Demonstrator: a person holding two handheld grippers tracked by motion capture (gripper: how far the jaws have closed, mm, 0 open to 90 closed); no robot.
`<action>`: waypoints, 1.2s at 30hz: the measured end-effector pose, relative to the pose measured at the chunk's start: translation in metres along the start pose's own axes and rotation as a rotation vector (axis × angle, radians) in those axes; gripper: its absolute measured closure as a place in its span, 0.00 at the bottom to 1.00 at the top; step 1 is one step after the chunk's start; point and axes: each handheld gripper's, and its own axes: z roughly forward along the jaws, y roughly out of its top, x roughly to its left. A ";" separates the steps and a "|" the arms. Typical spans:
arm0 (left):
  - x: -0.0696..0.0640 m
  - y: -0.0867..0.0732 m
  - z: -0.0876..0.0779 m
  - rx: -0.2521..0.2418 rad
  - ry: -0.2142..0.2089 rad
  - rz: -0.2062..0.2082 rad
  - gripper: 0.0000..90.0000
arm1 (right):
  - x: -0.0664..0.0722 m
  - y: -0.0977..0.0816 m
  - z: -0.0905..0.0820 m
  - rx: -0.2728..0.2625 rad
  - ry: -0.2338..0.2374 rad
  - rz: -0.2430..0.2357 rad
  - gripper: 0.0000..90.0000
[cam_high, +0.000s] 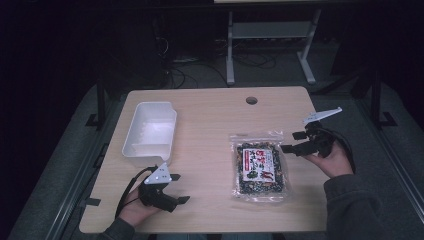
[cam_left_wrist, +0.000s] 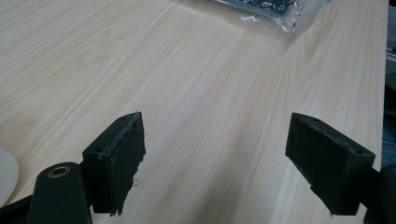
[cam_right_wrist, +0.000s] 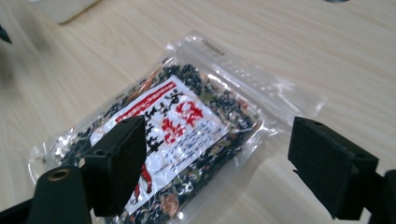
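Note:
A clear bag of dark mixed beans with a white and red label lies flat on the wooden table, right of centre. My right gripper hovers open just right of the bag's upper right corner; in the right gripper view the bag lies below and between the spread jaws. My left gripper rests open near the front left of the table, jaws pointing right. A corner of the bag lies far ahead in the left gripper view, with bare wood between the jaws.
A white rectangular tub, seemingly empty, stands on the left of the table, just beyond my left hand. A round cable hole sits near the far edge. Desk legs and cables lie on the dark floor behind.

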 end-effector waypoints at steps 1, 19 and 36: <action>0.000 0.000 0.000 -0.001 0.001 0.001 0.21 | -0.002 0.003 0.000 0.003 0.000 0.004 0.21; 0.001 0.000 0.000 -0.002 -0.007 -0.003 0.21 | -0.047 0.038 0.049 0.112 -0.063 0.116 0.27; 0.001 0.000 0.002 0.001 -0.014 -0.011 0.21 | -0.079 0.021 0.088 0.172 -0.058 0.257 0.49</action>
